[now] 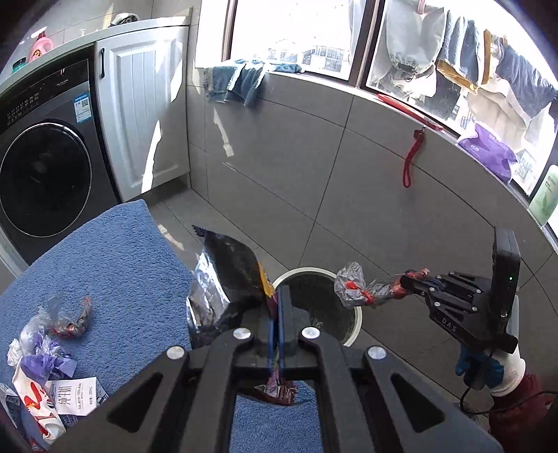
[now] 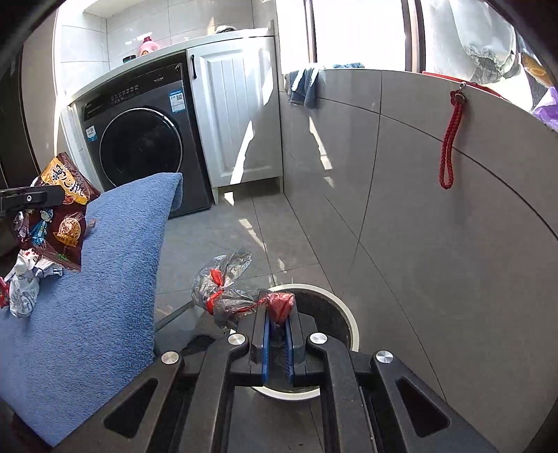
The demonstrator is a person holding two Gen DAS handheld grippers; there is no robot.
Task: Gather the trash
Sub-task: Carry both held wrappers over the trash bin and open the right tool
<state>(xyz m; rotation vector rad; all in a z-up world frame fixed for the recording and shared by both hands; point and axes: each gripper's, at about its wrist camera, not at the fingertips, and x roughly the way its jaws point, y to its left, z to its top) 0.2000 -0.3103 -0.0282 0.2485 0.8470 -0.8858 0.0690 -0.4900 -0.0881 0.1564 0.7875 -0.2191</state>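
While bin [image 1: 354, 325] gapes, grippers clutch wrappers.

Sunlit laundry corner
I see a dark washing machine [image 1: 42, 174] upper left, white cabinet [image 1: 143, 115] beside it, grey tiled wall [image 1: 296, 146] under bright windows [image 1: 289, 31].

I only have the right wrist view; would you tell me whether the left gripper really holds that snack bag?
Observer: Yes, the left gripper is shut on the snack bag, with the bag's edge pinched between its jaws.
Operator: Thank you. Is there trash on the towel that I cannot see?
Observer: A crumpled clear wrapper with red print lies alone on the blue towel.
Operator: Anything else there?
Observer: Purple plastic film sits in a pile near the towel's left edge.
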